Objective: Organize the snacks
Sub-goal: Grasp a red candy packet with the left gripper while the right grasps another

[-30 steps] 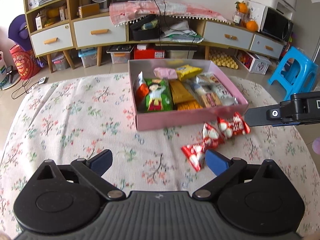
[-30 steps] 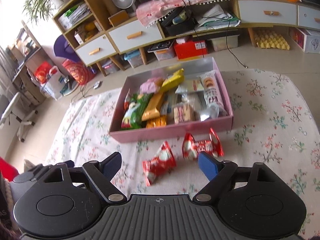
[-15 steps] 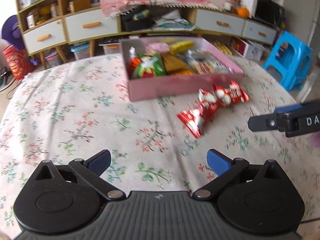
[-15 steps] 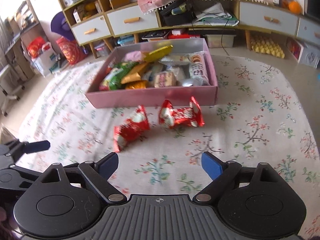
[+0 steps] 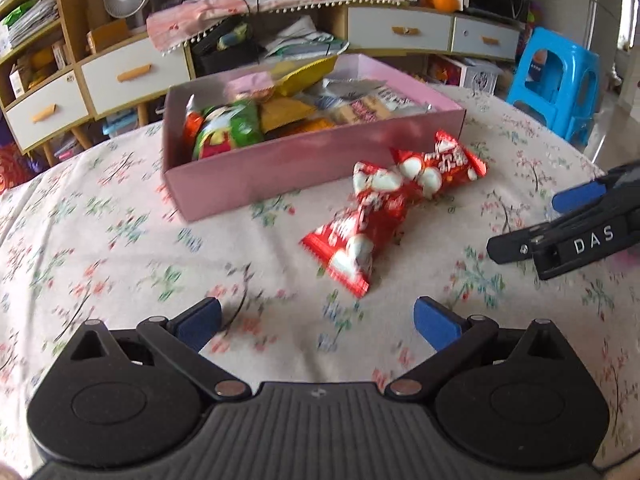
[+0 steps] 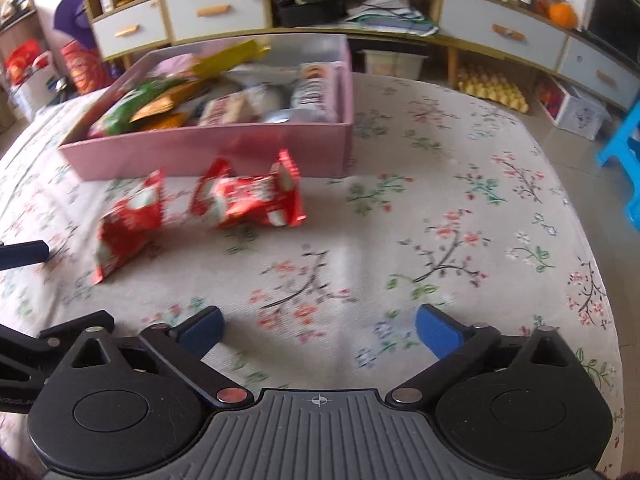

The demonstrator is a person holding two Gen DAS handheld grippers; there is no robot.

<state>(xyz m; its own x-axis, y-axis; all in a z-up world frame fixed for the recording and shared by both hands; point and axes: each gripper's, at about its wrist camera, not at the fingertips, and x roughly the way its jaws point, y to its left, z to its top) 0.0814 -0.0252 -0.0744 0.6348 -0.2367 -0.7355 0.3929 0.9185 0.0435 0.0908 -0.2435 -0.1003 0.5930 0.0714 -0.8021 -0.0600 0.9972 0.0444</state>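
Observation:
Two red snack packets lie on the flowered tablecloth in front of a pink box [image 5: 256, 176] [image 6: 208, 148] filled with several snacks. The nearer packet [image 5: 352, 240] [image 6: 128, 220] lies at an angle; the farther packet [image 5: 436, 168] [image 6: 248, 200] rests close to the box's front wall. My left gripper [image 5: 316, 324] is open low over the cloth, just short of the nearer packet. My right gripper [image 6: 318, 330] has its jaws opening wide with nothing between them, to the right of both packets. The right gripper's fingers [image 5: 516, 246] show at the left wrist view's right edge.
The round table's edge curves away on the right. A blue plastic stool [image 5: 560, 80] [image 6: 624, 152] stands beyond it. Low cabinets with drawers [image 5: 132, 76] [image 6: 504, 36] and floor clutter line the far wall. One left gripper finger [image 6: 24, 254] shows at the right wrist view's left edge.
Both grippers have come down toward the table and closer to the red packets, which look larger now. The right gripper's jaws have spread a little wider.

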